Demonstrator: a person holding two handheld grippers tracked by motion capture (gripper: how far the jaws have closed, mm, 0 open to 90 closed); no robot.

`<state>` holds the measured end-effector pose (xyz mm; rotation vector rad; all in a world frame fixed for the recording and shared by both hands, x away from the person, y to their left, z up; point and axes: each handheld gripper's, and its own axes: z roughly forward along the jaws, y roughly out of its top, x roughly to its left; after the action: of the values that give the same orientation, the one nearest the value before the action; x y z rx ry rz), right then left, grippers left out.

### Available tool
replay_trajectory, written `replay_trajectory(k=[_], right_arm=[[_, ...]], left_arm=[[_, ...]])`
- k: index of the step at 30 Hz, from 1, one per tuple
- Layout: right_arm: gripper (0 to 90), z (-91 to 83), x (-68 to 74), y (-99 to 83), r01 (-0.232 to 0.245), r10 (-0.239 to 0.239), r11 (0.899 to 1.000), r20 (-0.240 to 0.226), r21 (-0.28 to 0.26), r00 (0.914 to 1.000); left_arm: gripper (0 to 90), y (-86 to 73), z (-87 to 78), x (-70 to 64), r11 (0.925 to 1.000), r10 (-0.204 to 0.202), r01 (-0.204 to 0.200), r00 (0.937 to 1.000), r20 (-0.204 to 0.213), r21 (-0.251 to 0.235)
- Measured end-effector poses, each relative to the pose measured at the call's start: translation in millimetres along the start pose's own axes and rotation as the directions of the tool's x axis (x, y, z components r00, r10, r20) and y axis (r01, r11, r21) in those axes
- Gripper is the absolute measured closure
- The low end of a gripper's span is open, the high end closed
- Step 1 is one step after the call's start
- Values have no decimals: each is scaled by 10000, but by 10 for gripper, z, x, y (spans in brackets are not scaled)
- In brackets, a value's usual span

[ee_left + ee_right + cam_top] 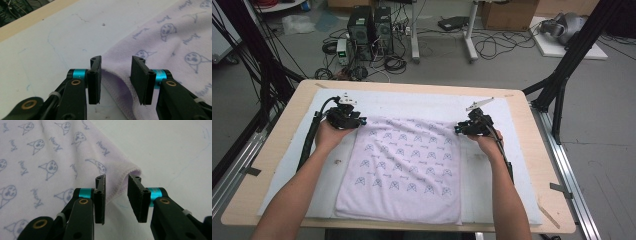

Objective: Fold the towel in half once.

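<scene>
Both tongs, left and right, gape astride towel corners.

We hold both forearms stretched forward, roughly parallel, hands apart. Our left hand grips the left gripper, its jaws parted and pointing inward to the right. Our right hand grips the right gripper, jaws likewise parted, pointing inward to the left.

Towel: pale lilac, printed with repeating blue cartoon faces and script. Mat beneath: white. Counter: light wood. Jaws: black, with teal collars.
</scene>
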<state>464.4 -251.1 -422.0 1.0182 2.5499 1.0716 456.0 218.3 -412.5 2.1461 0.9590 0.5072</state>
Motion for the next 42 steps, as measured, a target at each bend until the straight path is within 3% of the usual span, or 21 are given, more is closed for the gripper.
replay_trajectory(k=[4, 6, 7, 9, 10, 12, 13, 15, 17, 20, 22, 23, 24, 26, 29, 34, 39, 42], right_arm=[[652, 72, 2, 24, -27, 37, 9997, 374, -258, 9993], [659, 125, 2, 27, -25, 42, 9997, 766, -229, 9971], [676, 157, -8, 21, -94, 110, 9997, 755, -213, 9971], [773, 209, -18, 8, -143, 133, 9998, 955, 100, 9953], [809, 218, -27, 6, -277, 279, 9996, 1006, -37, 9945], [843, 184, -49, 14, -520, 548, 9984, 1698, -210, 9840], [844, 155, -67, 6, -685, 720, 9973, 1908, -250, 9790], [818, 100, -112, -22, -1011, 1049, 9944, 1820, -300, 9777], [761, 56, -117, -35, -1144, 1184, 9927, 1283, -374, 9846], [703, 18, -70, -12, -914, 947, 9940, 558, -598, 9939], [675, 2, -12, 15, -703, 727, 9957, 401, -604, 9965], [655, -2, 16, 25, -716, 729, 9954, 185, -629, 9972], [633, -1, 45, 38, -618, 622, 9964, 56, -585, 9980], [604, 0, 118, 56, -421, 413, 9980, -183, -471, 9990], [589, 3, 225, 46, -180, 158, 9982, -400, -574, 9991], [561, 1, 388, -28, 227, -260, 9984, -666, -512, 9974], [518, -111, 584, -141, 514, -585, 9958, -938, -763, 9939], [500, -165, 642, -208, 492, -600, 9935, -1054, -1026, 9926]], left_arm=[[617, -36, 102, 3, 9980, 72, -61, 9998, -166, 634], [730, -64, 141, 17, 9964, 110, -83, 9994, -326, 840], [781, -72, 153, 20, 9959, 129, -73, 9980, -619, 906], [833, -85, 179, 40, 9960, -13, 105, 9947, -1032, 887], [837, -89, 193, 52, 9958, -189, 293, 9928, -1184, 870], [805, -97, 204, 77, 9945, -578, 689, 9890, -1364, 786], [771, -95, 201, 80, 9943, -566, 695, 9868, -1518, 810], [702, -89, 185, 75, 9947, -580, 709, 9848, -1635, 739], [664, -84, 142, 62, 9966, -542, 628, 9872, -1499, 532], [641, -83, 48, 55, 9979, -575, 608, 9897, -1310, 211], [674, -89, -29, 73, 9980, -602, 618, 9911, -1190, 97], [695, -91, -68, 90, 9980, -617, 628, 9940, -903, 85], [750, -94, -106, 90, 9983, -575, 580, 9949, -834, 34], [785, -122, -186, 69, 9978, -566, 543, 9964, -625, -391], [766, -183, -259, 12, 9977, -380, 382, 9993, 51, -556], [709, -310, -331, -175, 9981, 153, -75, 9914, 1296, -604], [670, -463, -455, -376, 9953, 709, -590, 9843, 1619, -771], [641, -543, -507, -401, 9957, 667, -544, 9827, 1729, -750]])
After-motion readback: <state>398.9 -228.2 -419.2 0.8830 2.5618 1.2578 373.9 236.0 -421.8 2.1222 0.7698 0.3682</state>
